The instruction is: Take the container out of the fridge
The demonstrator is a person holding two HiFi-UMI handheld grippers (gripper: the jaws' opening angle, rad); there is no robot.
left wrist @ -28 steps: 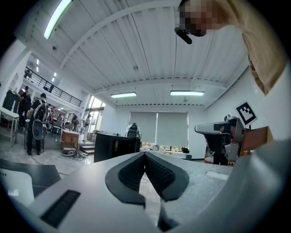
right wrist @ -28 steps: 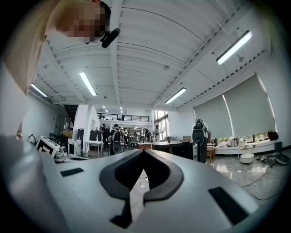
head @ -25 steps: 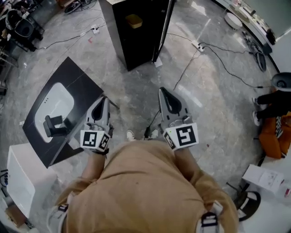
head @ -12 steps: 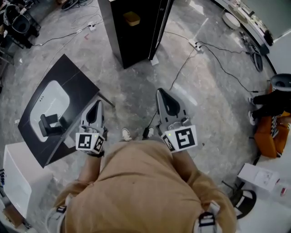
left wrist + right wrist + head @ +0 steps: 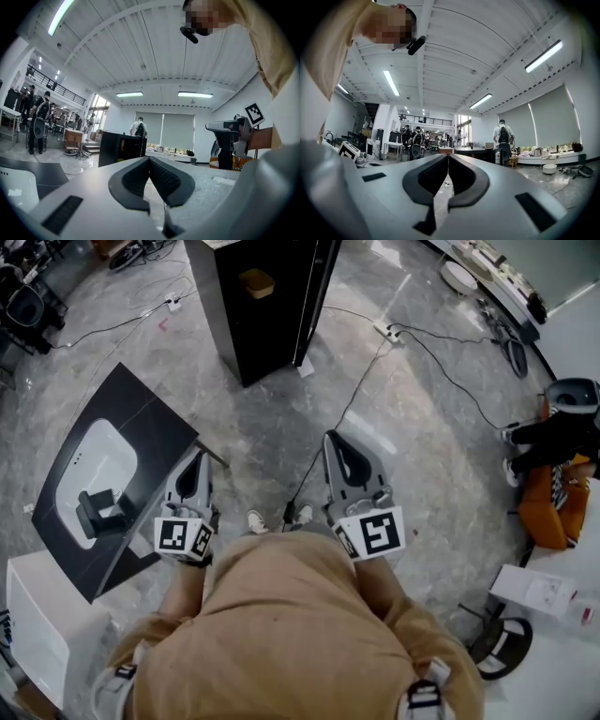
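Note:
The black fridge (image 5: 253, 310) stands on the floor a few steps ahead, its door (image 5: 317, 296) swung open. A tan container (image 5: 255, 282) rests on a shelf inside. In the left gripper view the fridge (image 5: 119, 147) shows small and far off. My left gripper (image 5: 195, 458) and right gripper (image 5: 332, 439) are held level in front of my body, pointing towards the fridge and well short of it. Both are shut with nothing between the pads, as the left gripper (image 5: 149, 159) and right gripper (image 5: 448, 157) show in their own views.
A black table (image 5: 141, 427) with a white basin and a dark holder (image 5: 98, 512) stands at my left, beside a white box (image 5: 37, 615). Cables (image 5: 441, 367) and a power strip (image 5: 386, 330) cross the floor. A seated person (image 5: 553, 437) is at far right.
My left gripper has sunk a little and drifted left in the head view. The right gripper has kept still. The head camera has shifted, so the fridge sits further left in the picture.

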